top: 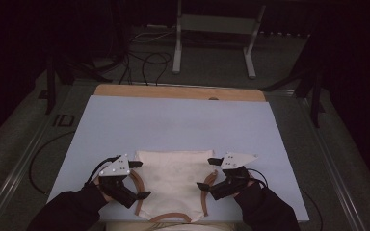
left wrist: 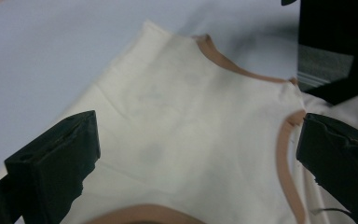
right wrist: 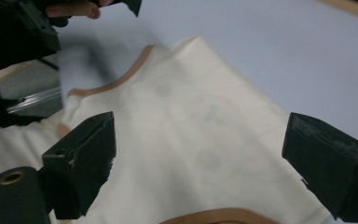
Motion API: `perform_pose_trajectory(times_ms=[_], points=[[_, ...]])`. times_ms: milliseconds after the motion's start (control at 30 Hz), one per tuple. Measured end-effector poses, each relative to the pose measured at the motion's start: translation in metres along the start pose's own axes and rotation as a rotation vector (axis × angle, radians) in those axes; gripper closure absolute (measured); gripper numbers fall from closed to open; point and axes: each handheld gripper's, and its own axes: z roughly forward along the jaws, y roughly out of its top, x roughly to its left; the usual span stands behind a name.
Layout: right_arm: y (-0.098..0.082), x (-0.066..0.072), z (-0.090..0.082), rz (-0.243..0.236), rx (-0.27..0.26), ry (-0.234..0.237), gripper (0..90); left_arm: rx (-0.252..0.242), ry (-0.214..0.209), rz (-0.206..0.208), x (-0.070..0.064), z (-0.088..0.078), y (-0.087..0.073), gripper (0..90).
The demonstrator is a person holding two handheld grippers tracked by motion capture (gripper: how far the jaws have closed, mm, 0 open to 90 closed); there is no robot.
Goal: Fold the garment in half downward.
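On the blue mat, 2 spread grippers flank a folded cream, brown-trimmed garment.

Pale blue table cover over a wooden tabletop, whose bare edge shows along the far side. Beyond it, a white metal stand on grey floor, beside loose black cables.

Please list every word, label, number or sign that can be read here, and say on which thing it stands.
None can be read.
The cream garment with brown trim bears only faint grey marks, too pale and blurred to read.
The light blue table cover bears no text.
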Motion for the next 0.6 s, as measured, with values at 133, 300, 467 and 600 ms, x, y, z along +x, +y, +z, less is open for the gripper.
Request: perform_pose_trajectory(times_ms=[133, 300, 467, 600], points=[[0.004, -0.008, 0.001, -0.007, -0.005, -0.024, 9.7, -0.024, 0.029, 0.001, 0.007, 0.001, 0.004, 0.5], [0.007, -0.021, 0.004, -0.015, -0.008, -0.042, 9.7, -0.046, 0.049, 0.005, 0.02, 0.0, 0.008, 1.6], [0.01, -0.036, 0.007, -0.02, -0.008, -0.068, 9.7, -0.069, 0.089, 0.005, 0.032, 0.0, 0.01, 2.8], [0.008, -0.047, 0.01, -0.006, -0.001, -0.093, 9.8, -0.078, 0.124, -0.027, 0.043, 0.001, 0.009, 2.4]])
